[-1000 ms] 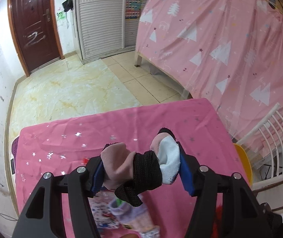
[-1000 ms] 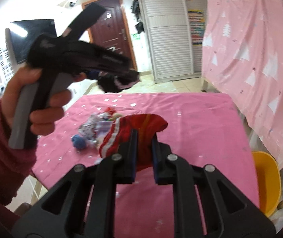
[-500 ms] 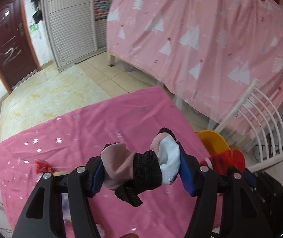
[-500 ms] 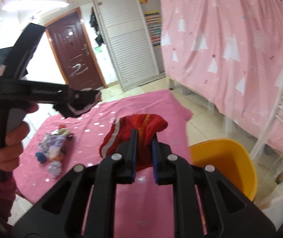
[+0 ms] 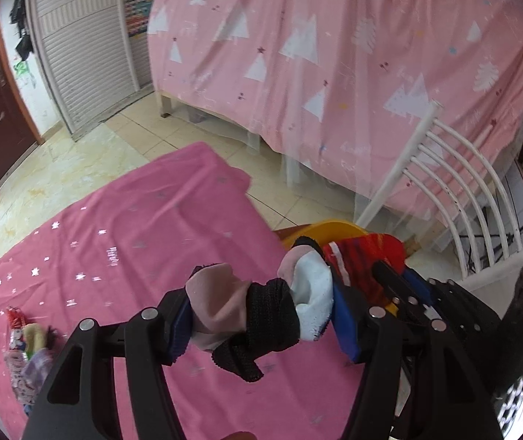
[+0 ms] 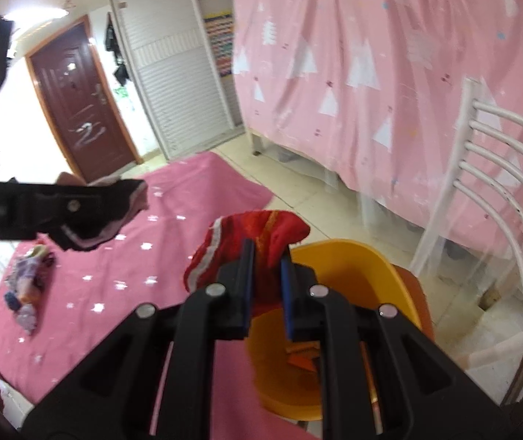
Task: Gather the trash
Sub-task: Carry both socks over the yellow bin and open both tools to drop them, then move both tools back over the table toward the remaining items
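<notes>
Right wrist view: the right gripper [image 6: 265, 286] is seen closed on a crumpled red cloth with a white stripe and gold trim [image 6: 250, 242], and the round orange-yellow plastic bin [image 6: 353, 256] is seen just beyond and below its fingertips, beside the edge of the table draped in a pink star-printed cloth [image 6: 188, 190]. A miss could be expected if the red cloth were let go from this spot, since most of the bundle hangs on the table side of the bin's rim and could be caught on that rim or dropped onto the tablecloth. In the left wrist view the left gripper [image 5: 261, 311] is seen clamped across a wad of pink, black and white fabric [image 5: 257, 308], which is pinched between the blue pads over the table near its corner; the bin is mostly hidden behind the wad and the red cloth there. A collision between the two tools could be caused by both being brought to the bin together, as they are already close. A loose black end hangs from the wad and could snag. More scraps [image 6: 28, 286] lie on the tablecloth, well apart from both grippers.
</notes>
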A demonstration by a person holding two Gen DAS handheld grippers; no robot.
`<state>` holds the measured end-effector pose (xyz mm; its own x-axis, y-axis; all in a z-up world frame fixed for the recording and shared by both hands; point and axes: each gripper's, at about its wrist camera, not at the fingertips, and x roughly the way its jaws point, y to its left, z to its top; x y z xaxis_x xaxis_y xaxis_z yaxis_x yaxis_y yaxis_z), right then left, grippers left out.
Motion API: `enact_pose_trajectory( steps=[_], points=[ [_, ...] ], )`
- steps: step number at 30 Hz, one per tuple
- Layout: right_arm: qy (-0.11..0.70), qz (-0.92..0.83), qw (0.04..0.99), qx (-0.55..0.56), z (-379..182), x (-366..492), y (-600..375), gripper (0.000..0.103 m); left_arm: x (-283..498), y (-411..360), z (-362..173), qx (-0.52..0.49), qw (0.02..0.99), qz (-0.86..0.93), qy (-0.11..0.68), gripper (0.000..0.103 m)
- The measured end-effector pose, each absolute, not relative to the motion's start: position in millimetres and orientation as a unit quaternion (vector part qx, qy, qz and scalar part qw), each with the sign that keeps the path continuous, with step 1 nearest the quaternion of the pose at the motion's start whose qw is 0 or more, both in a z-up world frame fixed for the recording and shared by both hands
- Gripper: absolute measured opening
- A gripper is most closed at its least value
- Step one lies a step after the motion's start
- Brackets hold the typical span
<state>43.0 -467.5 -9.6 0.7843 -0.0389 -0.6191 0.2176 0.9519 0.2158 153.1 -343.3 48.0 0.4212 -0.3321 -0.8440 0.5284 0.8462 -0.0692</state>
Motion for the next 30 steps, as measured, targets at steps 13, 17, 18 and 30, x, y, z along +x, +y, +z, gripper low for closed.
enact_pose_trajectory(
  steps=[13,17,18,30],
  points=[
    [0.355,-0.115,0.911,0.178,-43.3,42.0,-514.6,0.016,150.0,-408.9,24.0,0.088,0.810,-0.301,0.496,0.062],
    [0.355,-0.115,0.909,0.185,-44.1,42.3,-519.3,0.019,151.8,-416.9,17.6,0.089,0.809,-0.297,0.499,0.068],
    [0.355,-0.115,0.908,0.188,-44.7,41.9,-520.3,0.020,152.1,-417.6,16.7,0.090,0.810,-0.295,0.499,0.070],
    [0.353,-0.110,0.910,0.187,-41.5,41.6,-517.8,0.035,153.1,-403.1,24.6,0.083,0.821,-0.281,0.490,0.074]
  ],
)
